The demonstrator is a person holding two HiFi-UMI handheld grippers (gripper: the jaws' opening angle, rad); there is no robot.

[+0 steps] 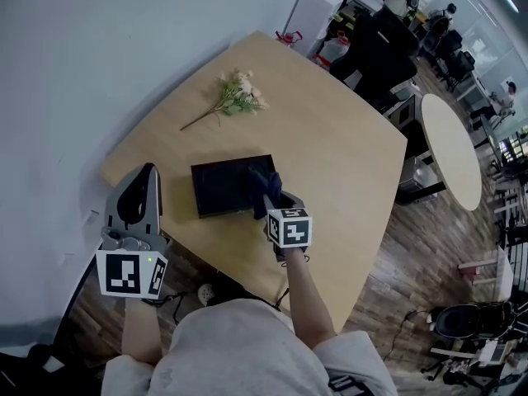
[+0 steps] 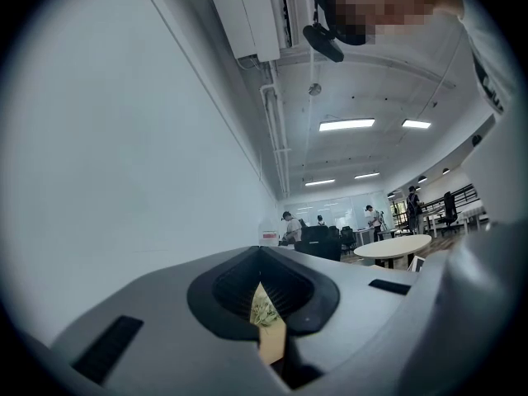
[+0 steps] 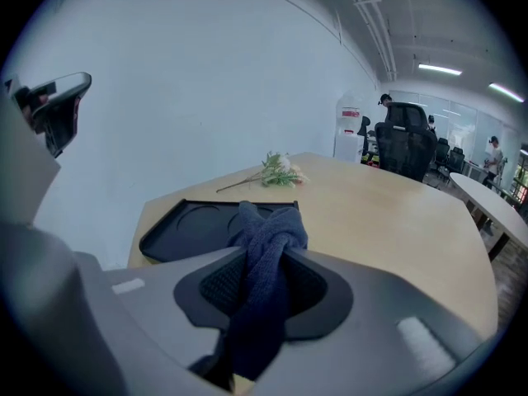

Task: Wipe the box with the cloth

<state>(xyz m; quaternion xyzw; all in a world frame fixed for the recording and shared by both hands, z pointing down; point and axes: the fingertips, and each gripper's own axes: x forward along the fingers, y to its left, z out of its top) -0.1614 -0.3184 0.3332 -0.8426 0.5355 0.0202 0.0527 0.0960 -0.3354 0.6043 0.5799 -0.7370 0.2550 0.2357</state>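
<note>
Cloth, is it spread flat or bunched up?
Bunched up. The right gripper has its jaws shut on the cloth, whose free end is twisted into a lump by the box.

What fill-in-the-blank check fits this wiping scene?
1. The right claw is shut on the dark blue fabric ____.
2. The left claw, shut, holds ____.
3. The flat black rectangular box lies on the light wooden ____.
Missing words: cloth; nothing; table.
</note>
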